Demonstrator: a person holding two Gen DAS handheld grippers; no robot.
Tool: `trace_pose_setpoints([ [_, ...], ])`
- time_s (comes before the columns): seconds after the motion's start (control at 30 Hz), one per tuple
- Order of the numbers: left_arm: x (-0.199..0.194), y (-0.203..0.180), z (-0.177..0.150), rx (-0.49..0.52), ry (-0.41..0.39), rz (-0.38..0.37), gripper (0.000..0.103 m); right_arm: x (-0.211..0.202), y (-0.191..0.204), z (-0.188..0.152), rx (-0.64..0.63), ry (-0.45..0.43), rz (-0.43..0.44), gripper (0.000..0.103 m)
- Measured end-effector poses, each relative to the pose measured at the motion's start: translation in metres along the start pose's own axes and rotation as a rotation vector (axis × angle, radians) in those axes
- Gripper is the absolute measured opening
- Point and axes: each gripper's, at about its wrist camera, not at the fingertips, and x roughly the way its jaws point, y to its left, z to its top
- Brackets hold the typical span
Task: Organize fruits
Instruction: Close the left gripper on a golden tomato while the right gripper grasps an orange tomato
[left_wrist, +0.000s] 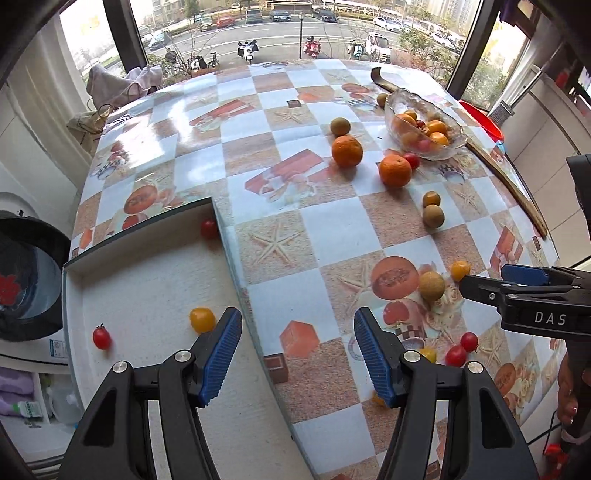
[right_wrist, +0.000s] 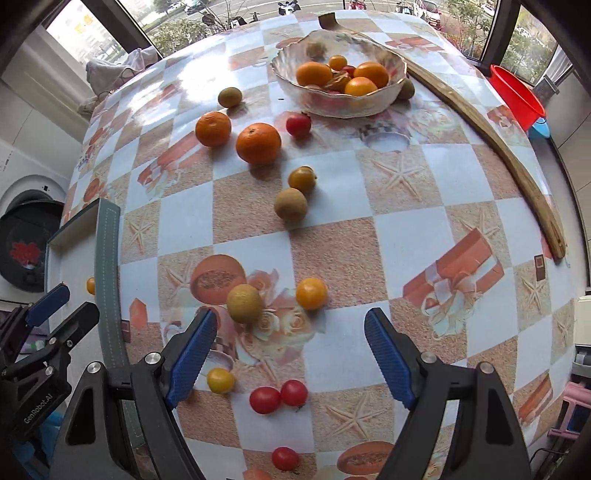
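Observation:
My left gripper (left_wrist: 297, 354) is open and empty, over the right edge of a shallow tray (left_wrist: 147, 295) holding two red tomatoes (left_wrist: 101, 336) and a yellow one (left_wrist: 202, 319). My right gripper (right_wrist: 290, 354) is open and empty above the table, with a brown longan (right_wrist: 244, 302) and a yellow tomato (right_wrist: 311, 293) just ahead of it and two red tomatoes (right_wrist: 277, 397) below between the fingers. Two oranges (right_wrist: 258, 143), more longans and tomatoes lie scattered mid-table. A glass bowl (right_wrist: 340, 99) at the far side holds several fruits. The right gripper also shows in the left wrist view (left_wrist: 491, 282).
A curved wooden strip (right_wrist: 509, 158) runs along the table's right edge. A red basin (right_wrist: 517, 96) stands beyond it. A washing machine (left_wrist: 26, 269) stands left of the table. The tray's grey rim (right_wrist: 107, 280) lies left of my right gripper. Windows are behind.

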Motion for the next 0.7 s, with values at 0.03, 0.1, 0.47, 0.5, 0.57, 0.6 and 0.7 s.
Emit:
trace_pose_setpoints([
  [0.03,0.002,-0.006,0.001,0.015,0.007,-0.009,0.065,0.002,-0.005,-0.001,0.003,0.002,-0.007,0.085],
  [0.1,0.007,-0.017,0.000,0.043,0.025,-0.026,0.065,0.006,-0.010,-0.003,0.002,0.003,-0.013,0.082],
  [0.47,0.018,-0.048,-0.037,0.082,0.109,-0.045,0.065,0.027,-0.011,-0.004,-0.051,0.017,0.004,0.062],
  [0.5,0.020,-0.050,-0.041,0.083,0.120,-0.044,0.065,0.028,-0.010,-0.004,-0.055,0.015,0.003,0.062],
  [0.57,0.025,-0.052,-0.047,0.084,0.130,-0.034,0.065,0.028,-0.009,-0.002,-0.062,0.008,0.005,0.062],
  [0.6,0.028,-0.054,-0.049,0.086,0.137,-0.032,0.065,0.029,-0.008,-0.002,-0.065,0.006,0.006,0.062],
  [0.7,0.037,-0.060,-0.053,0.095,0.146,-0.021,0.065,0.029,-0.006,0.001,-0.076,0.001,0.004,0.062],
])
